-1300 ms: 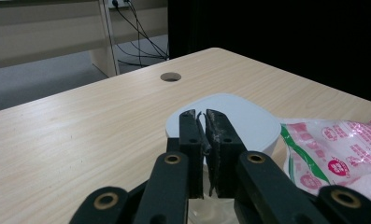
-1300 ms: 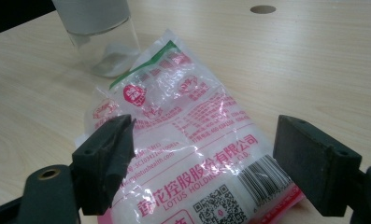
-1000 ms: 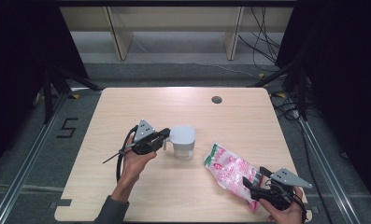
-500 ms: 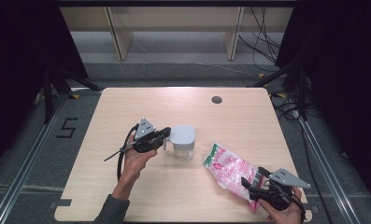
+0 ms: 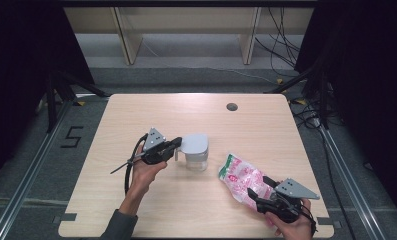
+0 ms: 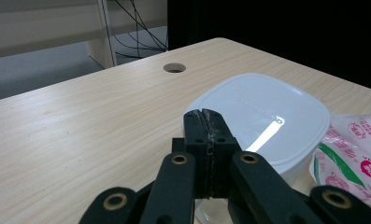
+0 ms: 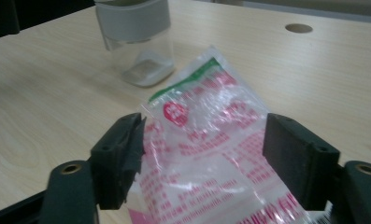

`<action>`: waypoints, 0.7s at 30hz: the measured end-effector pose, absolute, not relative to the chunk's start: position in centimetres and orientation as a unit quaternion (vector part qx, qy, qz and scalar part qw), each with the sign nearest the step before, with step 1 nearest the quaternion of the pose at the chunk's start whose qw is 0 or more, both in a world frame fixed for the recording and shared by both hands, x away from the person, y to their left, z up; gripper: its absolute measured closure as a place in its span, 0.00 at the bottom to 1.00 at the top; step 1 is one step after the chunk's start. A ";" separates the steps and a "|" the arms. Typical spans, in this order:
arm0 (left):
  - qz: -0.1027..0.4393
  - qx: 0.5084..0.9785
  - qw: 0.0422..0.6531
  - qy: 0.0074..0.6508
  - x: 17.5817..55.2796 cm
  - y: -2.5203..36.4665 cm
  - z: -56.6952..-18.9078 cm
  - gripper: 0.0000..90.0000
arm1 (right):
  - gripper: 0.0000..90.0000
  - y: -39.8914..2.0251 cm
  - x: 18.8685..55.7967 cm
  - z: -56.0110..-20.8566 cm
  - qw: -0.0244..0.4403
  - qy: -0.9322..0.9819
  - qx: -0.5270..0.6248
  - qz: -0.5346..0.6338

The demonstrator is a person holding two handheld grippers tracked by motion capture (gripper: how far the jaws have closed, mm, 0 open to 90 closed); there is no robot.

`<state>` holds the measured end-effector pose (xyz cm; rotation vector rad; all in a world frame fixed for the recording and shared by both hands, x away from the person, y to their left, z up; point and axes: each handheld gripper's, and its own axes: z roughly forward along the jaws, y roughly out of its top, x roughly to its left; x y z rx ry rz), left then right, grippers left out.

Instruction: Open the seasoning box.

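Observation:
A clear jar with a white lid stands mid-table. My left gripper is shut, its tips at the lid's left rim; whether they pinch the rim is hidden. A pink and white plastic bag lies flat to the right of the jar. My right gripper straddles the bag's near end. Its jaws have just been closing with the bag between them, and the pads stand at the bag's edges without a visible squeeze.
The wooden table has a round cable hole near its far edge. Cables and shelf legs lie on the floor beyond. The bag lies a short way from the jar.
The right gripper has edged a little along the bag and its jaws stand narrower around it. The left gripper and the jar have stayed where they were.

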<state>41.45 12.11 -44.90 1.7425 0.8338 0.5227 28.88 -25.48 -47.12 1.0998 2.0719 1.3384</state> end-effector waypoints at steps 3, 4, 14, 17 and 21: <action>0.200 0.727 0.552 0.356 41.5 12.2 -45.0 0.99 | 0.52 -24.3 29.4 -46.6 0.215 0.746 0.378 0.503; 0.199 0.727 0.553 0.355 41.5 12.1 -45.0 0.98 | 0.55 -23.9 29.6 -46.5 0.218 0.750 0.373 0.501; 0.208 0.732 0.546 0.350 41.5 11.8 -44.8 0.99 | 0.84 -20.1 32.0 -45.2 0.216 0.769 0.335 0.500; 0.210 0.730 0.546 0.353 41.5 11.8 -44.8 0.99 | 0.86 -19.4 33.0 -45.1 0.217 0.768 0.331 0.504; 0.208 0.727 0.546 0.361 41.5 11.8 -44.9 0.99 | 0.90 -18.7 33.7 -45.1 0.203 0.770 0.341 0.500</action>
